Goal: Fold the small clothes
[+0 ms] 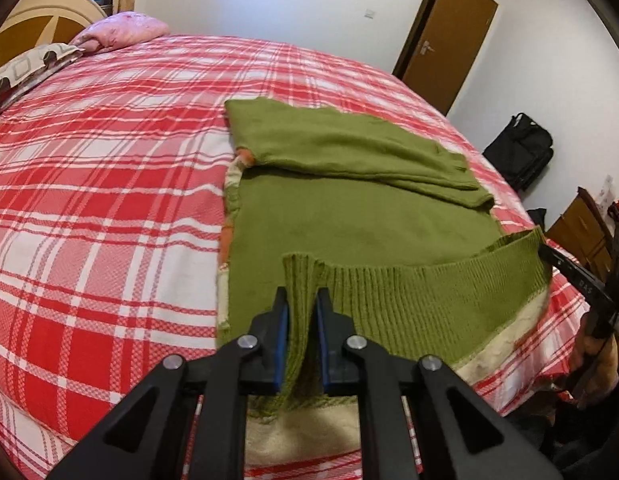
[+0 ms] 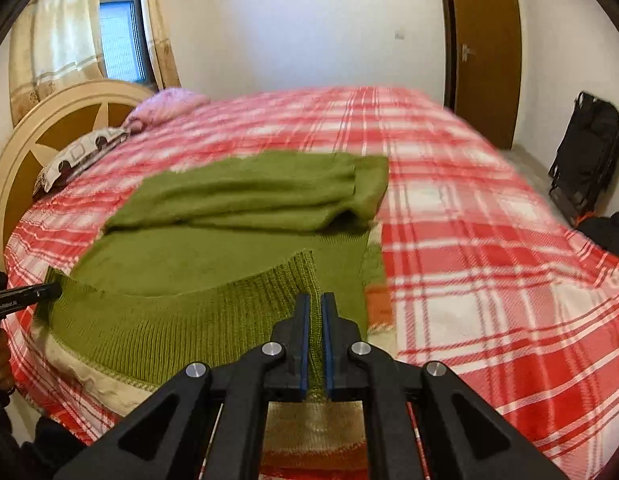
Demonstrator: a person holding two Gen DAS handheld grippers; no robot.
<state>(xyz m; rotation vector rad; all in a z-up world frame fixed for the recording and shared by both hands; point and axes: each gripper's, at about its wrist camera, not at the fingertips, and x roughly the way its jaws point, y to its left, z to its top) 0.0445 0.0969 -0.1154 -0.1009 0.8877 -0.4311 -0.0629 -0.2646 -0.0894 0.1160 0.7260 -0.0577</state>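
Note:
A small green knit sweater (image 1: pixel 349 208) lies on the bed, its sleeves folded across the upper body; it also shows in the right wrist view (image 2: pixel 229 216). Its ribbed hem (image 1: pixel 429 296) is lifted off the bed and stretched between both grippers. My left gripper (image 1: pixel 302 300) is shut on the hem's left corner. My right gripper (image 2: pixel 315 308) is shut on the hem's right corner (image 2: pixel 305 276). The cream and orange inner side (image 1: pixel 501 344) of the garment shows below the raised hem. Each gripper's tip shows at the edge of the other's view.
The red and white plaid bed cover (image 1: pixel 109 184) spreads widely to all sides. Pillows (image 1: pixel 121 32) and a headboard (image 2: pixel 69 120) are at the far left. A brown door (image 1: pixel 449 32) and a black bag (image 1: pixel 521 148) stand to the right, beyond the bed.

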